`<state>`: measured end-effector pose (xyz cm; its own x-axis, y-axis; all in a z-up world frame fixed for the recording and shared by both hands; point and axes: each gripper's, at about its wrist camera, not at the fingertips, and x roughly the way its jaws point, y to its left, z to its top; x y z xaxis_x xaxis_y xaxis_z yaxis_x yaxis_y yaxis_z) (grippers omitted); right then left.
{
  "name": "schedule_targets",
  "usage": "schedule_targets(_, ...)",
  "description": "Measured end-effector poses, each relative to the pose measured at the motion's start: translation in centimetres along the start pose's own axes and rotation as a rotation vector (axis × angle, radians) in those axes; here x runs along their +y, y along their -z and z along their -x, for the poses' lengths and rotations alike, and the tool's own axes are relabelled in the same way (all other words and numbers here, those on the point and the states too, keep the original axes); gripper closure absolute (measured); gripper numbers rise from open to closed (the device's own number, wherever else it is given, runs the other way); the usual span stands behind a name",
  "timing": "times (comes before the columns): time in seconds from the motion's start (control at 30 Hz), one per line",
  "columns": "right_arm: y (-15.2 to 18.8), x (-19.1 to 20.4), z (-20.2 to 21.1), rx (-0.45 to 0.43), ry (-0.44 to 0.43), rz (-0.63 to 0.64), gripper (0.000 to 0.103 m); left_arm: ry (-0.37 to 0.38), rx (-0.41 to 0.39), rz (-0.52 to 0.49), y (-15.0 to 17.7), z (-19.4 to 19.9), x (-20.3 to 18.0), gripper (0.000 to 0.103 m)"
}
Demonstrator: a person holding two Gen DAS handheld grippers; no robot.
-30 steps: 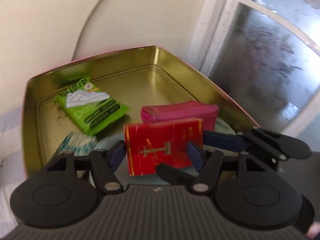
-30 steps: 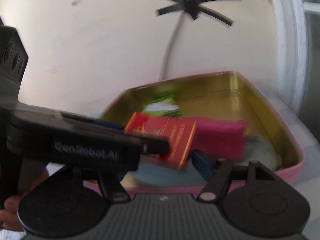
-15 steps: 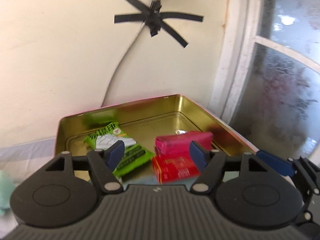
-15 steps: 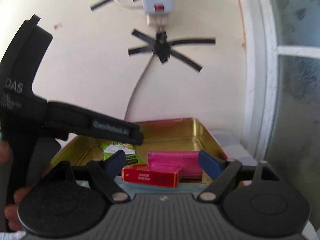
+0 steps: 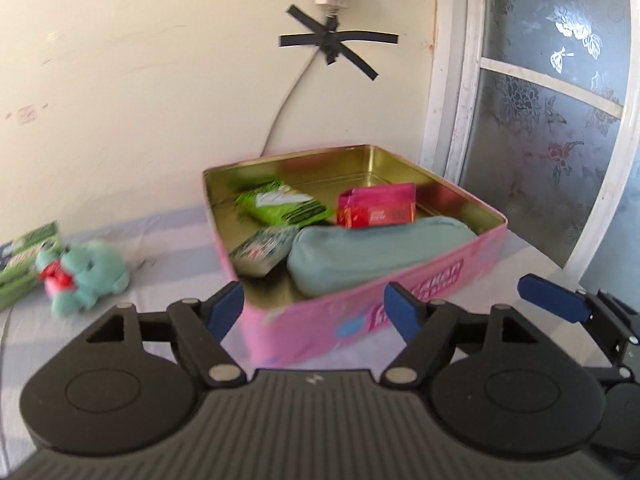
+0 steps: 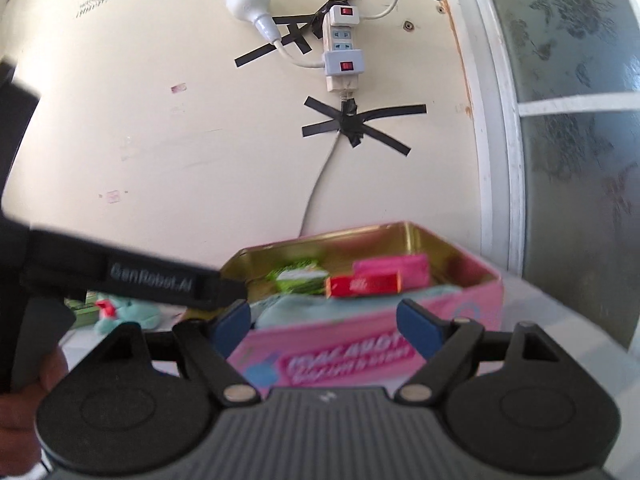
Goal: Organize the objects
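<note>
Now our left gripper (image 5: 314, 308) is opening, empty; the teal plush toy (image 5: 86, 276) sits nearer it, off left.

Two low wrist views, side by side, facing the same nearby pink tin (image 5: 404, 288) and wall (image 6: 168, 152).

A lived-in room at home.
Scuffed cream wall (image 6: 168, 152), power strip (image 6: 342, 46) taped up, frosted floral window (image 5: 552, 112), plush toy (image 5: 84, 276) on cloth.
</note>
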<state>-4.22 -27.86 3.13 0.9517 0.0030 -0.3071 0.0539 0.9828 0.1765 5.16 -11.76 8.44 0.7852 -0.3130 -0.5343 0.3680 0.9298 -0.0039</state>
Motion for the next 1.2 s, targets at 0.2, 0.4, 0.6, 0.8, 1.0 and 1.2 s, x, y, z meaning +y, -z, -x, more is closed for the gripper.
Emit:
schedule_targets(0.2, 0.8, 2.0, 2.5, 0.003, 0.016, 0.039, 0.019, -0.027, -0.023, 0.013, 2.1, 2.9, 1.7, 0.024)
schedule_targets(0.4, 0.8, 3.3, 4.4, 0.001, 0.005, 0.028, 0.019, -0.05, -0.037, 0.022, 3.8, 5.0, 3.0, 0.024)
schedule_targets(0.6, 0.4, 4.7, 6.7, -0.034, -0.031, 0.01, 0.019, -0.06, -0.038, 0.022, 5.1, 6.3, 3.7, 0.024)
schedule_targets(0.8, 0.2, 5.8, 8.0, -0.066, -0.053, 0.012, 0.019, -0.07, -0.045, 0.021, 6.1, 7.3, 4.1, 0.023)
schedule_targets(1.0, 0.3, 6.4, 8.2, -0.06, -0.065, 0.011, 0.017, -0.063, -0.034, 0.034, 6.9, 7.3, 4.5, 0.023)
schedule_targets(1.2, 0.5, 7.2, 7.6, -0.049, -0.069, 0.026, 0.017, -0.066, -0.035, 0.038, 7.1, 7.1, 4.7, 0.022)
